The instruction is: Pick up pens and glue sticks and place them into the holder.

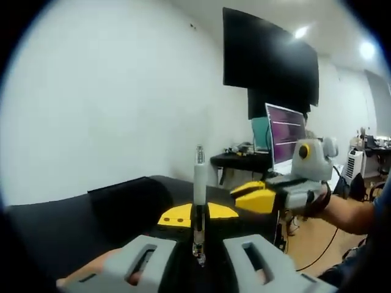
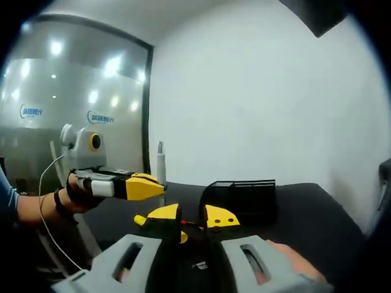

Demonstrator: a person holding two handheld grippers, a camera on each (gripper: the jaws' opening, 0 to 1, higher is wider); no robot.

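In the left gripper view my left gripper (image 1: 199, 215) is shut on a white pen (image 1: 200, 174) that stands upright between its yellow jaws. My right gripper (image 1: 253, 194) comes in from the right at about the same height, its jaws close together. In the right gripper view a black mesh holder (image 2: 244, 194) stands on the black table (image 2: 317, 213) just beyond my right gripper (image 2: 192, 221). The jaws of that gripper pinch something thin and dark with a red streak, seemingly a pen (image 2: 189, 224). The left gripper (image 2: 154, 186) holds the white pen (image 2: 161, 160) to the holder's left.
A white wall rises behind the table. A glass partition (image 2: 73, 91) is at the left of the right gripper view. A desk with a lit monitor (image 1: 286, 131) and a large dark screen (image 1: 269, 58) stand beyond the table's end. A person's forearm (image 1: 348, 213) carries the right gripper.
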